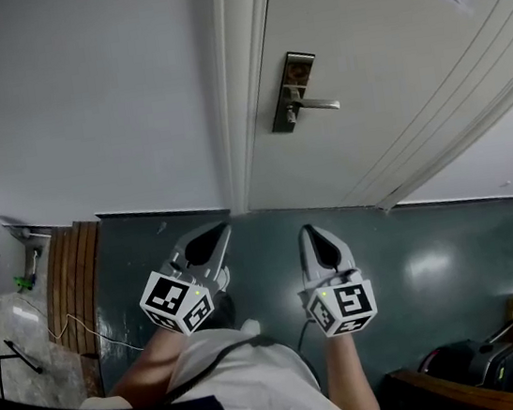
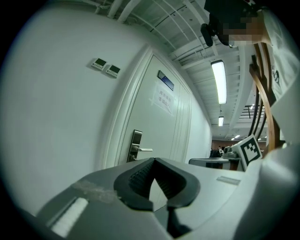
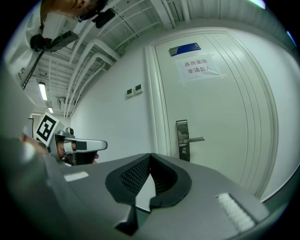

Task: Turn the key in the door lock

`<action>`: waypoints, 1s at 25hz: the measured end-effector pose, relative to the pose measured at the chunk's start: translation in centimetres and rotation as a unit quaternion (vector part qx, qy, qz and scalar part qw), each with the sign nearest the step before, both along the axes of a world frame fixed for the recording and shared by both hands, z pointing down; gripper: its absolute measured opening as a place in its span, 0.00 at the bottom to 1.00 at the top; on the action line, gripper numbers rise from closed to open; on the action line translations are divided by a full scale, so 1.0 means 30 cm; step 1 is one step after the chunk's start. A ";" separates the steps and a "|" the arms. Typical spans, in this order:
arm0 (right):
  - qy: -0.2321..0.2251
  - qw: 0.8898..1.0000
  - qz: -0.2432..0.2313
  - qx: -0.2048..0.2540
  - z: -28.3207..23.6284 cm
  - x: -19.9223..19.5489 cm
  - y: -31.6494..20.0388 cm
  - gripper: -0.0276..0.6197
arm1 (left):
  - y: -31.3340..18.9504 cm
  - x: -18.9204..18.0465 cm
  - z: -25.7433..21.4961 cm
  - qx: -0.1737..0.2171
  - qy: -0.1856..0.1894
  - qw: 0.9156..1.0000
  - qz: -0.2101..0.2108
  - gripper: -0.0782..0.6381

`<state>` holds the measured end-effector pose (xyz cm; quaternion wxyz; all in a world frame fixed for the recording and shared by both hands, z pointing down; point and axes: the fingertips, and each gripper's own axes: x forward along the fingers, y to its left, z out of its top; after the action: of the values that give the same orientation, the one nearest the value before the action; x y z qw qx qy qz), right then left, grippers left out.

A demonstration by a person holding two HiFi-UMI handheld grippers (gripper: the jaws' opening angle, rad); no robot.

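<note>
Both claws are closed and empty. Left gripper [image 1: 212, 239] and right gripper [image 1: 314, 238] hover side by side above the dark floor [image 1: 433, 250], well apart from the white door [image 1: 391, 86] and its lock [image 1: 292, 73] and handle [image 1: 318, 103].

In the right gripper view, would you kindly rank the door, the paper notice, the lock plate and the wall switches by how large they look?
1. door
2. paper notice
3. lock plate
4. wall switches, though the wide-angle lens makes this last place less sure.
</note>
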<state>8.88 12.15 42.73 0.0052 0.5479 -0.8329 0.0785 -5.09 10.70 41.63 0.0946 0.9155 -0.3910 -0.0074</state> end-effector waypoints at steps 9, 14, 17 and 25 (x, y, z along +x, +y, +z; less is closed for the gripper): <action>0.001 1.000 0.018 -0.001 -0.019 -0.024 -0.216 0.05 | -0.228 0.005 -0.043 0.013 0.015 0.999 0.030 0.11; 0.001 0.999 0.031 -0.009 -0.023 -0.043 -0.339 0.05 | -0.364 0.001 -0.064 0.006 0.032 0.998 0.050 0.11; 0.000 0.999 0.044 -0.014 -0.023 -0.047 -0.404 0.05 | -0.434 0.002 -0.066 0.003 0.036 0.997 0.067 0.11; 0.002 0.997 0.079 -0.026 -0.008 -0.061 -0.552 0.05 | -0.596 0.007 -0.055 -0.003 0.029 0.994 0.108 0.11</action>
<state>7.04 -4.40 42.50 0.0147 0.6121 -0.7844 0.0987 -4.89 -7.17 39.97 0.1093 0.9514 -0.2871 -0.0225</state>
